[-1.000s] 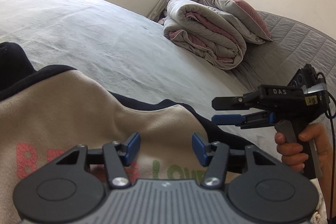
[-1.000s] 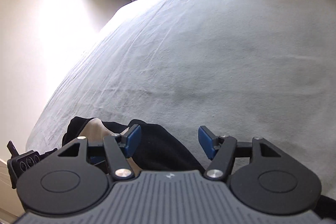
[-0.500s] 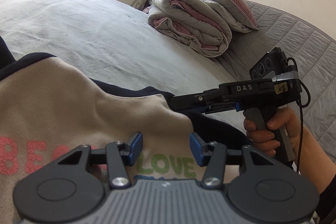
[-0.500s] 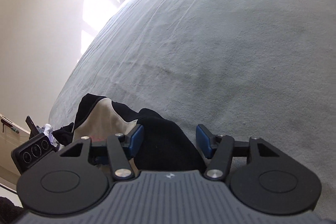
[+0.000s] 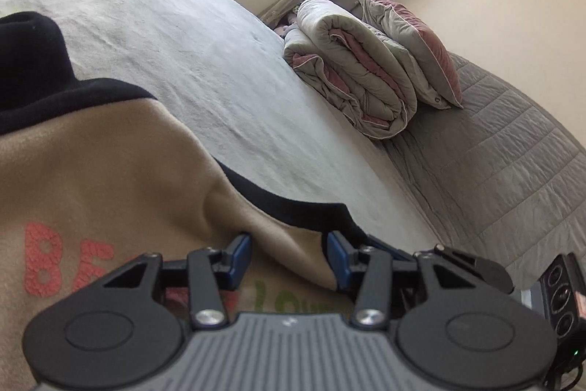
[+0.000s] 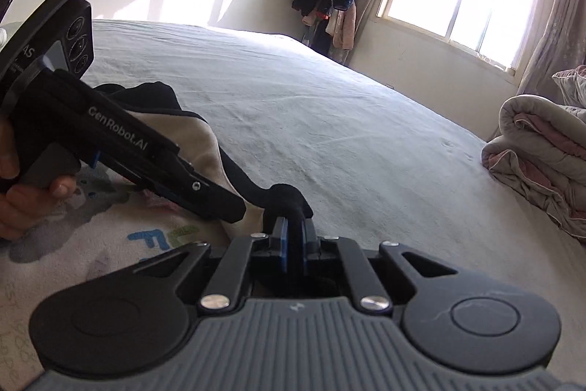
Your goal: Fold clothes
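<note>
Closed now, the right gripper (image 6: 292,246): jaws that were spread a moment ago pinch the black trim of the sweatshirt (image 5: 110,171), lower centre of its frame. Left gripper (image 5: 289,261) hovers spread over the beige front. Garment lies on the bed (image 6: 366,134); a fold looks imminent.

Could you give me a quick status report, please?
Right hand-held gripper shut on sweatshirt black trim. Left hand-held gripper open over it. Nothing in the way.
</note>
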